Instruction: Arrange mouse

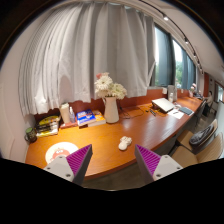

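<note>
A small white mouse (pixel 124 143) lies on the brown wooden desk (pixel 100 135), near its curved front edge. My gripper (pixel 113 160) hangs above and in front of the desk edge. Its two fingers with purple pads (pixel 79 158) stand wide apart with nothing between them. The mouse lies just ahead of the fingers, closer to the right one.
A round pink-and-white mouse pad (pixel 62 152) lies ahead of the left finger. A white vase of flowers (pixel 110 100) stands mid-desk. Books and boxes (pixel 80 118) sit at the back left, a laptop and papers (pixel 165 104) at the right. Curtains and windows are behind.
</note>
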### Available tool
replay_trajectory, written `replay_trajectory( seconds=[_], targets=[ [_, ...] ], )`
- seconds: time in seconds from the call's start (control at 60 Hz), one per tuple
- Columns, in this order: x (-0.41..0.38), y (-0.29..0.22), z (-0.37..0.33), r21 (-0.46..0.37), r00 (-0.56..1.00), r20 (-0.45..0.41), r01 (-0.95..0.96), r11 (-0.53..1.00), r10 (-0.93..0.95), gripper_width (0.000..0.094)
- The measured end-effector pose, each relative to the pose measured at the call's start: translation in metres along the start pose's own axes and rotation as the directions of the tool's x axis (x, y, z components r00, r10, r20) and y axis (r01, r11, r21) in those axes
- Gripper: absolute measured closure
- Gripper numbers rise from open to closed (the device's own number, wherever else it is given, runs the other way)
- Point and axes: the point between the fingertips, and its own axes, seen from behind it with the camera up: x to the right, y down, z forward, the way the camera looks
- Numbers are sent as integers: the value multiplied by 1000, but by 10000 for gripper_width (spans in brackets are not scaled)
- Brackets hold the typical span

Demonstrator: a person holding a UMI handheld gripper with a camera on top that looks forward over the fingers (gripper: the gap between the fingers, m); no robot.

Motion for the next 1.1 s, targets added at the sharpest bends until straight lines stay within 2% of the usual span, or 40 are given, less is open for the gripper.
replay_trajectory(
  seconds=[0.167,0.6,0.783,0.95,1.1],
  targets=[
    [-4,13,27,-11,998,64,18,1000,-18,79],
    [47,118,150,-187,959,255,176,966,-125,77],
    [75,126,215,-223,949,292,192,956,-123,95],
    [66,123,257,-249,926,368,181,951,-80,88],
    [51,114,286,-244,914,394,206,948,-97,94]
  ],
)
